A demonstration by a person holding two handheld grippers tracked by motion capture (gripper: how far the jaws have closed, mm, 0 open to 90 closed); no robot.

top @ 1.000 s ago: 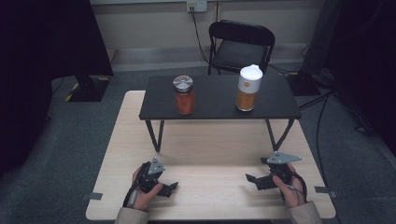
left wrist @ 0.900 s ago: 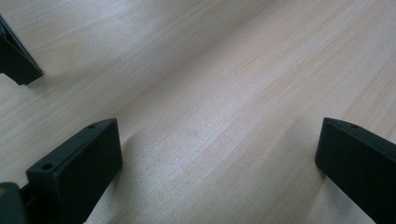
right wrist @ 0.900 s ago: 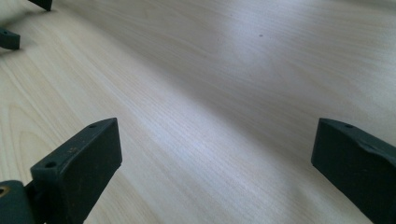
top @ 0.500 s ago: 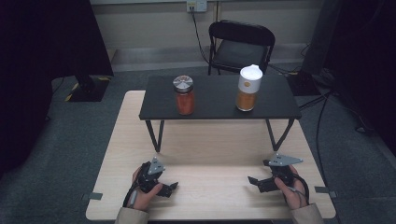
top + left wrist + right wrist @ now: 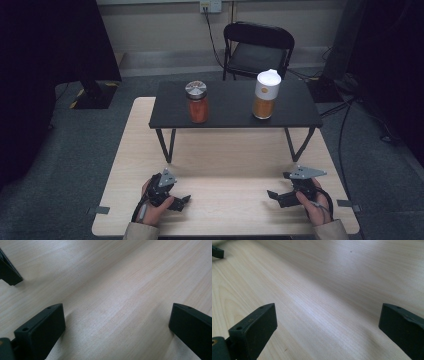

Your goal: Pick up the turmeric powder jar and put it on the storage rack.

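Observation:
My left gripper [image 5: 183, 201] rests low on the pale wooden table [image 5: 225, 165] at the front left, held in a hand and pointing right. Its jaws stand wide apart over bare wood in the left gripper view [image 5: 117, 325]. My right gripper [image 5: 272, 195] lies at the front right and points left, a grey plate on top. It is open with nothing between its jaws in the right gripper view [image 5: 328, 325]. Far from both, a jar of orange-red contents with a silver lid [image 5: 197, 102] and a white-capped container of amber contents [image 5: 265, 95] stand upright on a black raised shelf [image 5: 230, 117].
The shelf's black legs [image 5: 165, 145] come down on the wood behind the grippers. A black folding chair [image 5: 256, 47] stands beyond the table, with cables on the floor at the right. Bare wood lies between the two grippers. A dark piece [image 5: 8, 272] shows at the upper left of the left gripper view.
The right gripper has drifted slightly to the right and toward the front edge. The left gripper and both containers have stayed put.

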